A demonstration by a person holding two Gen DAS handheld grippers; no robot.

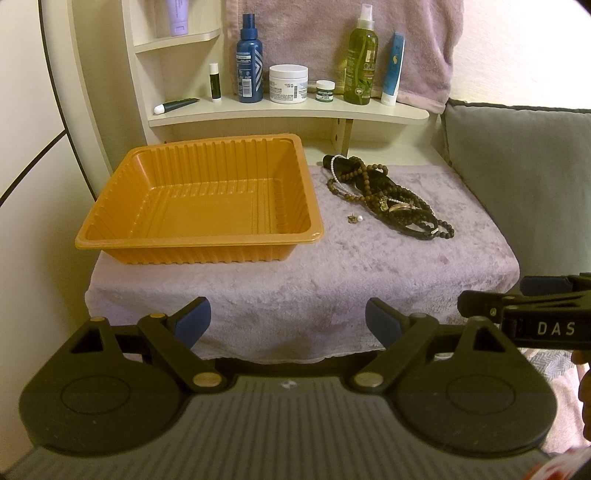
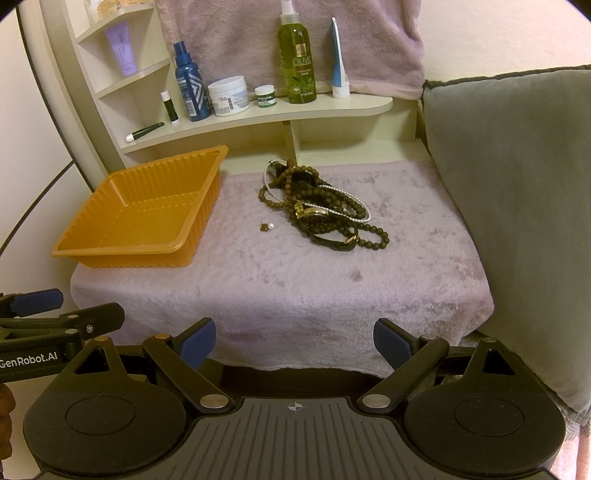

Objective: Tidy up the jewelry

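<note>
An empty orange ribbed tray [image 1: 199, 236] sits on the left of a towel-covered stand [image 1: 332, 280]; it also shows in the right wrist view [image 2: 122, 254]. A tangled pile of jewelry [image 1: 388, 195], brown bead strings, a white bead string and a dark watch, lies to its right, seen also in the right wrist view [image 2: 321, 206]. A small pearl earring [image 1: 355, 219] lies between tray and pile, also in the right wrist view [image 2: 266, 226]. My left gripper [image 1: 288, 321] is open and empty at the stand's near edge. My right gripper [image 2: 294, 343] is open and empty beside it.
A shelf [image 1: 288, 110] behind the stand holds bottles, jars and tubes. A pink towel [image 1: 332, 33] hangs on the wall. A grey cushion [image 2: 517, 206] rises along the right side of the stand.
</note>
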